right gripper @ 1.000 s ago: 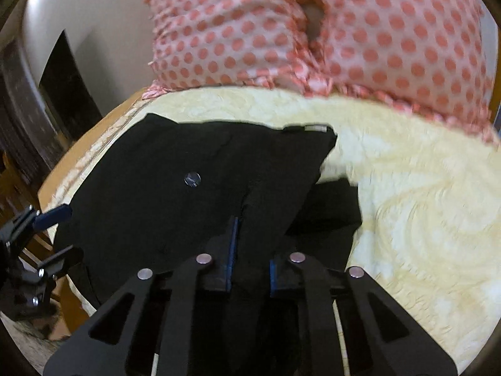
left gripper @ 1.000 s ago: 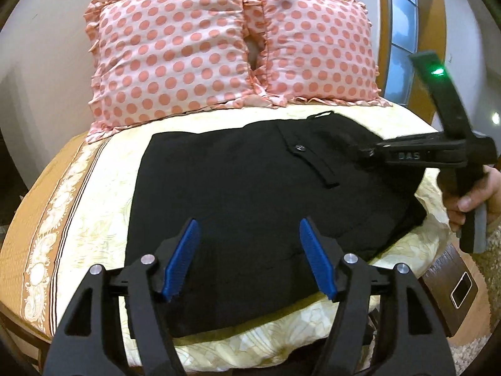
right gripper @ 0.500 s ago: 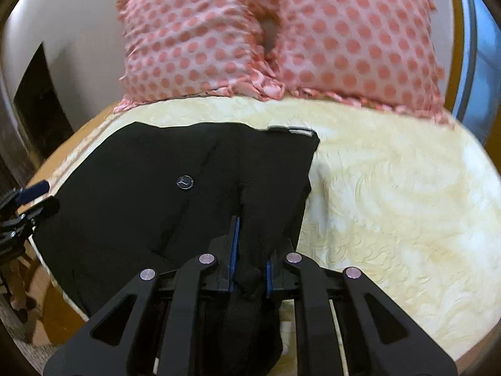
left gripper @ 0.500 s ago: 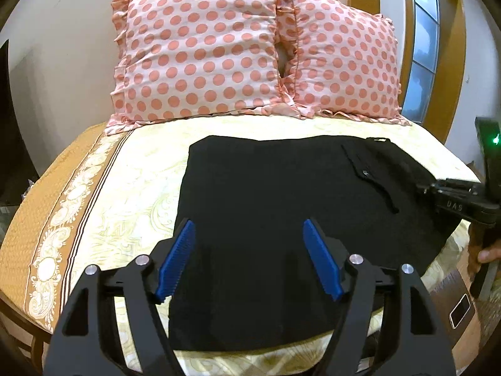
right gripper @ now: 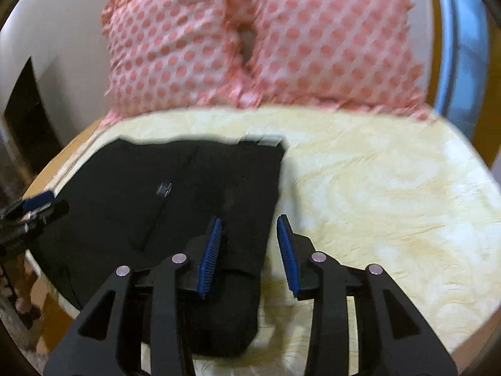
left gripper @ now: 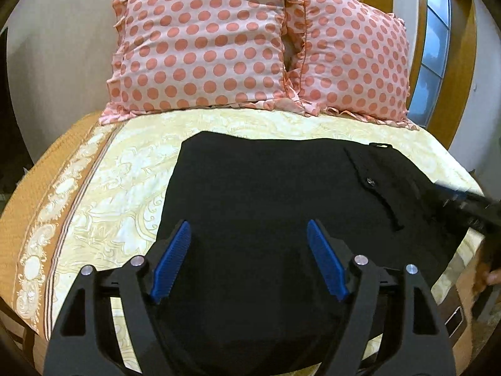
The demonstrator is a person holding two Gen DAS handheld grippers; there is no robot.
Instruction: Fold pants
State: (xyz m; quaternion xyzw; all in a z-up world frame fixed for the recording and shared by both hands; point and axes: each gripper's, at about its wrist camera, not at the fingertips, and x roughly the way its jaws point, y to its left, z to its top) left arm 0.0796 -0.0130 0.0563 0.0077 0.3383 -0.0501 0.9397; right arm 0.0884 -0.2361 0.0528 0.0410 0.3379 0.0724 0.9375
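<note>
Black pants [left gripper: 266,206] lie folded flat on the cream bedspread, with a buttoned back pocket [left gripper: 371,182] toward their right side. My left gripper [left gripper: 249,235] is open and empty, hovering over the pants' near edge. My right gripper [right gripper: 250,228] is open and empty above the pants' right edge [right gripper: 244,206]. In the left wrist view the right gripper [left gripper: 463,210] shows blurred at the right, over the pants' corner. In the right wrist view the left gripper [right gripper: 34,210] shows at the far left.
Two pink polka-dot pillows [left gripper: 203,40] [right gripper: 328,37] lean against the wall at the head of the bed. The bedspread [right gripper: 391,188] spreads to the right of the pants. An orange border [left gripper: 40,188] runs along the bed's left edge.
My right gripper has opened and let go of the pants' fold, which now lies flat. My left gripper stayed open and drew nearer over the pants.
</note>
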